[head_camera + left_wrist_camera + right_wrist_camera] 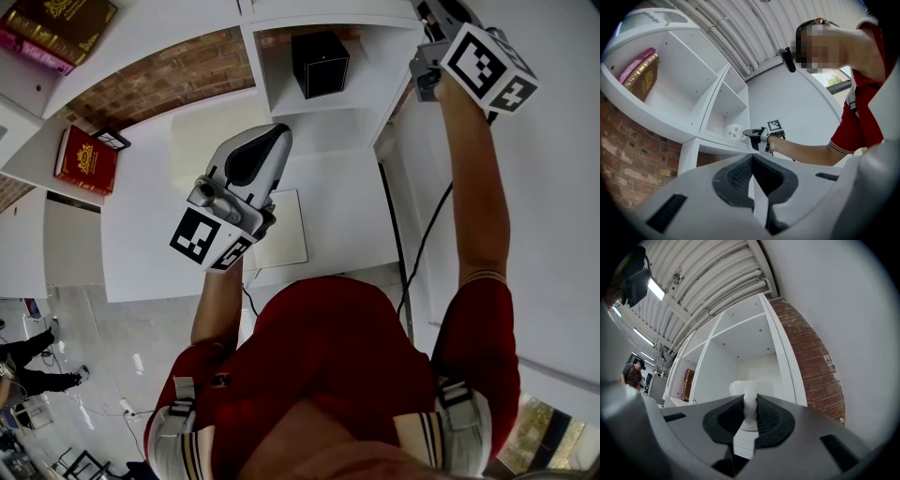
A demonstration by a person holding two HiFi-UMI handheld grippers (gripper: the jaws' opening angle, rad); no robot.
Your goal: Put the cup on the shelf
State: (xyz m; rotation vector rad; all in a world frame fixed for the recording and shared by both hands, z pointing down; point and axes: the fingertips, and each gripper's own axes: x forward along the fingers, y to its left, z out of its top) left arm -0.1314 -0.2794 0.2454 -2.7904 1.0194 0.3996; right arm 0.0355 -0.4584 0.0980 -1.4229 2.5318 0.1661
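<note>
White cubby shelf (684, 70) sits against a red brick wall (813, 362), w/ a plain white wall (843, 301) on the other side. Ceiling (712, 277) is ribbed w/ pipes + strip lights (655, 288). Shiny grey floor (103, 337), small window (833, 79) in the bg.

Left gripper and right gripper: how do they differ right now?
The right gripper is shut on the handle of the cup; the left gripper is shut on nothing. The right gripper reaches up to a compartment of the shelf; the left gripper is held back from the shelf, nearer the person's body. Both carry a marker cube.
</note>
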